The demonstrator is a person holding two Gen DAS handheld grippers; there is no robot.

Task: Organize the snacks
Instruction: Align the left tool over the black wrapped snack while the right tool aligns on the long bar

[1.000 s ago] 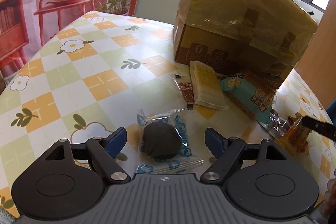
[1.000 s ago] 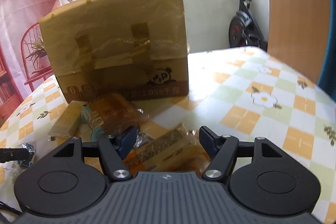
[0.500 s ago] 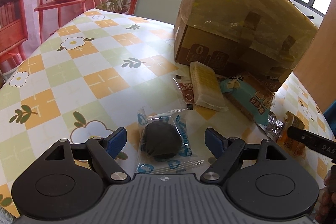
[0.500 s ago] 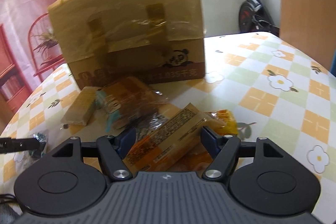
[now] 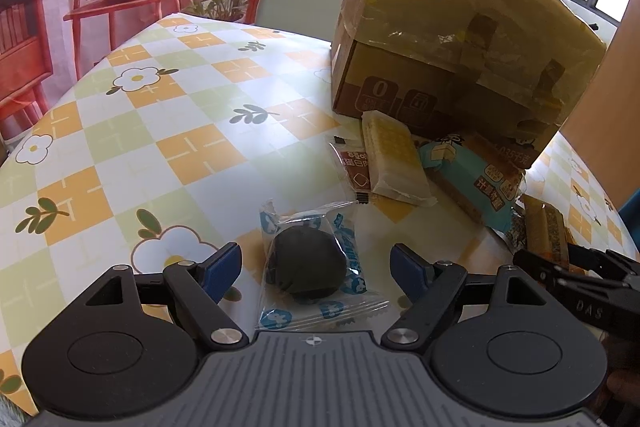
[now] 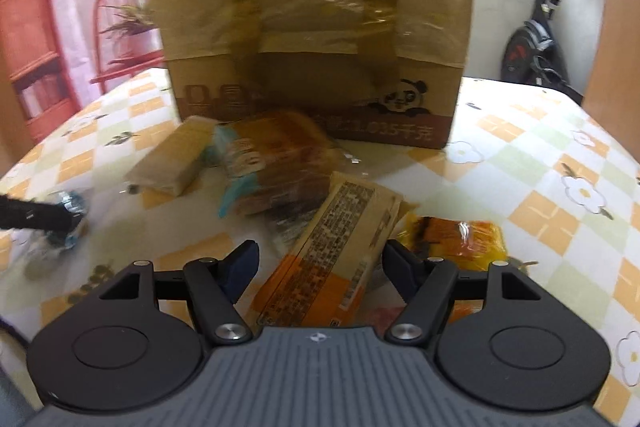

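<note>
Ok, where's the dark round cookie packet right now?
In the left wrist view, the cookie packet lies on the tablecloth between the open left gripper fingers, nearer than the wafer bar.

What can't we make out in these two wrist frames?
- Inside of the taped brown cardboard box: both views show only its outer walls.
- Small brown sachet: left wrist view, half covered by the pale yellow wafer pack.
- Print on the orange flat snack packet: right wrist view, motion blur.
- Dark round cookie in its clear blue-printed wrapper: right wrist view, blurred, partly behind the left gripper's finger.
</note>
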